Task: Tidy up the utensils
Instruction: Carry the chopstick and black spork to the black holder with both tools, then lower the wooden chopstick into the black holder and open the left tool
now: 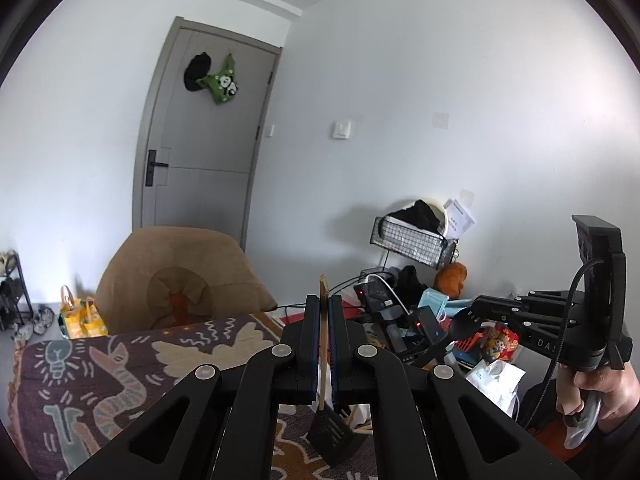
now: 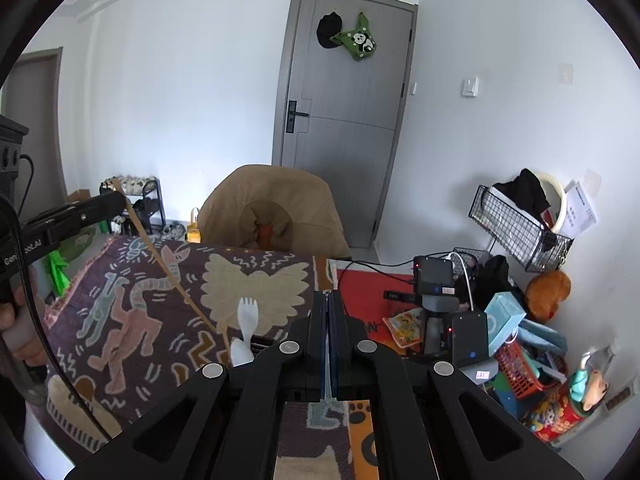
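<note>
The left gripper (image 1: 325, 344) has its jaws pinched on the thin wooden handle of a spatula (image 1: 332, 434); the handle stands nearly upright between the pads, its tip poking out at 12 o'clock and the black slotted blade hanging below at 6 o'clock, clear of the patterned cloth (image 1: 120, 360) over the surface. Gripping mid-handle with the blade down probably keeps the tool from swinging and readies it to be lowered into a holder, though no holder can be made out. In the right wrist view the right gripper (image 2: 329, 344) shows its jaws pressed together with nothing visible between the pads; yet in the left wrist view, at 3 o'clock, a black spork (image 1: 460, 322) juts from that gripper's tip, so it likely pinches the handle there, gripped near the end so the head stays free. A hand (image 1: 600, 384) holds that gripper's grip. A white spork (image 2: 245, 334) stands just left of the right jaws at 9 o'clock, its tines up, its base hidden by the gripper body; whether it sits in a container cannot be told. Farther out, a tan beanbag (image 2: 276, 208) and a door (image 2: 348, 92) lie at 12 o'clock, a wire basket (image 2: 520, 228) and clutter at 3 o'clock.
</note>
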`<state>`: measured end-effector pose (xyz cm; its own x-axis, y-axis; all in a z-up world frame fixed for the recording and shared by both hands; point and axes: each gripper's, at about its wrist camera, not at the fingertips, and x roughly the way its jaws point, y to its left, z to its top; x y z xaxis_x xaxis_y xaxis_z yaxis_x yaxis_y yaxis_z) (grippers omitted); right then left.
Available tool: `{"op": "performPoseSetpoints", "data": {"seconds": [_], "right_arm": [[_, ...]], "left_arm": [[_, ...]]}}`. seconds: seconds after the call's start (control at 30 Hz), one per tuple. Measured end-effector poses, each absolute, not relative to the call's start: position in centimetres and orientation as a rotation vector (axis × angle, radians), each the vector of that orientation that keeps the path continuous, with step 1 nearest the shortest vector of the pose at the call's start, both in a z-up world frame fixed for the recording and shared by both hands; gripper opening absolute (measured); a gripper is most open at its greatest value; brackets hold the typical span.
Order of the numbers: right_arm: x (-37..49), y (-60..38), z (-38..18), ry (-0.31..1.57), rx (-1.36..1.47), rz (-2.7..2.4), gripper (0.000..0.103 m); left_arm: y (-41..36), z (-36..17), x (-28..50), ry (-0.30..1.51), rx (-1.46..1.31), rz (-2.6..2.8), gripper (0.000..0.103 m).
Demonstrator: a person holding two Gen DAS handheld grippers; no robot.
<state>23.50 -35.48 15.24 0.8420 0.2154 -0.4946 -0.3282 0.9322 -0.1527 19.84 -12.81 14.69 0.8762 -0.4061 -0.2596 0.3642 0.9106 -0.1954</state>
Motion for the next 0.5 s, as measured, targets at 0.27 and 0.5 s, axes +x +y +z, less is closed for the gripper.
{"op": "performPoseSetpoints", "data": {"seconds": [0.27,0.5], "right_arm": [[24.5,-35.9,14.1,0.523,-0.211,0.341,0.003],[25.2,-35.1,13.2,0.532,-0.221,0.363,0.003]], "left_arm": [[-15.6,14.3,21.6,0.362,-0.081,-0.427,0.004],[-17.4,13.6,22.9,0.402,-0.049,-0.441,0.004]]}}
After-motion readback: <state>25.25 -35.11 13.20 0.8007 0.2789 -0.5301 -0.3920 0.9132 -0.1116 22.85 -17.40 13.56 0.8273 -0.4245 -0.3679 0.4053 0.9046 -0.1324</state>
